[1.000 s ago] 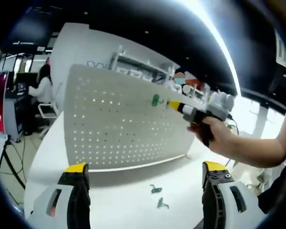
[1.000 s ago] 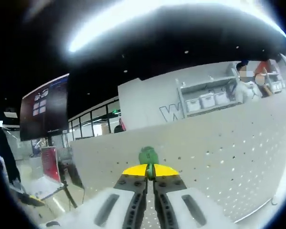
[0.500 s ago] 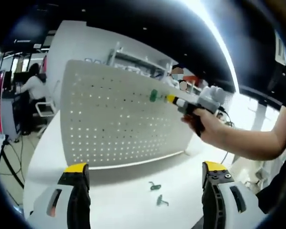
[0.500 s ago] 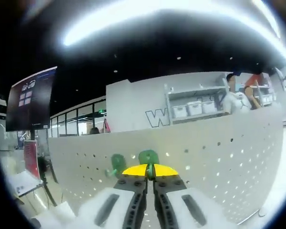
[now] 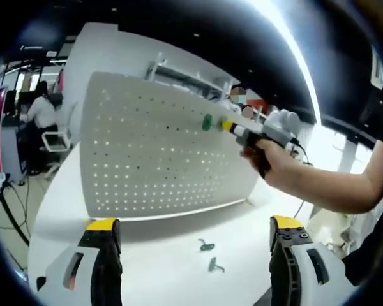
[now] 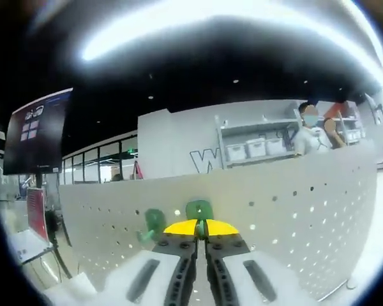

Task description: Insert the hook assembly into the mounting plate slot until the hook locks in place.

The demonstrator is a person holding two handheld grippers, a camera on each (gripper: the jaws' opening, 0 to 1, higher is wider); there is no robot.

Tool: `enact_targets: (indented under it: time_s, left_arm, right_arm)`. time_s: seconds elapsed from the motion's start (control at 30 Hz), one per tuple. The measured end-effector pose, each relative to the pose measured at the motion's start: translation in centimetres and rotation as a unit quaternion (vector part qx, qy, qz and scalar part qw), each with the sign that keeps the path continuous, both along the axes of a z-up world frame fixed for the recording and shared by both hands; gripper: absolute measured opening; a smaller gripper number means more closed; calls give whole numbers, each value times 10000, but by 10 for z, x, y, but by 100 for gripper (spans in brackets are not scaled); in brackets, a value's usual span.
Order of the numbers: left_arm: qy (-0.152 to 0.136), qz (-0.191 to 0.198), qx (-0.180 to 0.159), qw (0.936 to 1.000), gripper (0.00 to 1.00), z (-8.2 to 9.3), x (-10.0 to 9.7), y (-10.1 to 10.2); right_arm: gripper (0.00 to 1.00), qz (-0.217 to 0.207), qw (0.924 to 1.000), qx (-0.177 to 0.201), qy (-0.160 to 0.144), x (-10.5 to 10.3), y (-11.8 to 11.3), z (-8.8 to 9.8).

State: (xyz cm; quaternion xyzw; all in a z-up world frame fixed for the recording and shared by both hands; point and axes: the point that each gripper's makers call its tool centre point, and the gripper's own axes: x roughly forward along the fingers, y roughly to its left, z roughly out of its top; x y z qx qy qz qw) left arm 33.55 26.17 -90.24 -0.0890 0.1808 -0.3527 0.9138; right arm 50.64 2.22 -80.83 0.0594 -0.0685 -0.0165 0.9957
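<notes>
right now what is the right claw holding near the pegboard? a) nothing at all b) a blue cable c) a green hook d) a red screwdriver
c: in the right gripper view the right claw is shut on a green hook up near the white pegboard, and the left gripper view shows the same green hook at that claw's tip by the board.

At the bottom of the left gripper view, the left hand-held gripper (image 5: 191, 239) has two pale grey jaws with black inner faces, yellow caps and a small orange mark. At right, a bare hand (image 5: 272, 167) grips the right hand-held gripper (image 5: 218, 125), grey-bodied, yellow-tipped.
</notes>
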Motion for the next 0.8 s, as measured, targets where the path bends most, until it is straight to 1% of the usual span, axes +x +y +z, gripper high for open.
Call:
enact_targets:
  time_s: [0.07,0.2,0.43,0.47,0.53,0.63,0.67,0.7,0.8]
  left_arm:
    - [11,14,-9,10000,98,0,0,2]
    - [16,46,16,10000,98,-1,1,5]
    - [52,55,9,10000,97,-3,1,5]
    - [61,52,2,10000,97,-4,1,5]
    - [86,41,-7,10000,97,-4,1,5]
    - [66,48,-31,10000,97,-2,2,5]
    - [58,55,-41,10000,97,-1,2,5]
    - [57,54,-44,10000,96,-1,2,5]
    - [50,47,-37,10000,96,-1,3,5]
  right_arm:
    - [0,-5,10000,83,6,0,0,-2]
    - [0,-29,10000,41,-23,1,1,0]
    - [0,-43,9997,236,88,3,0,2]
    - [0,-44,9997,214,106,3,0,1]
    - [0,-42,9998,53,166,5,0,1]
    - [0,-5,9998,16,221,4,-1,1]
    - [0,-23,9995,-170,250,3,0,1]
    - [0,-36,9993,-268,272,2,0,1]
    - [0,-52,9994,-175,302,2,-1,0]
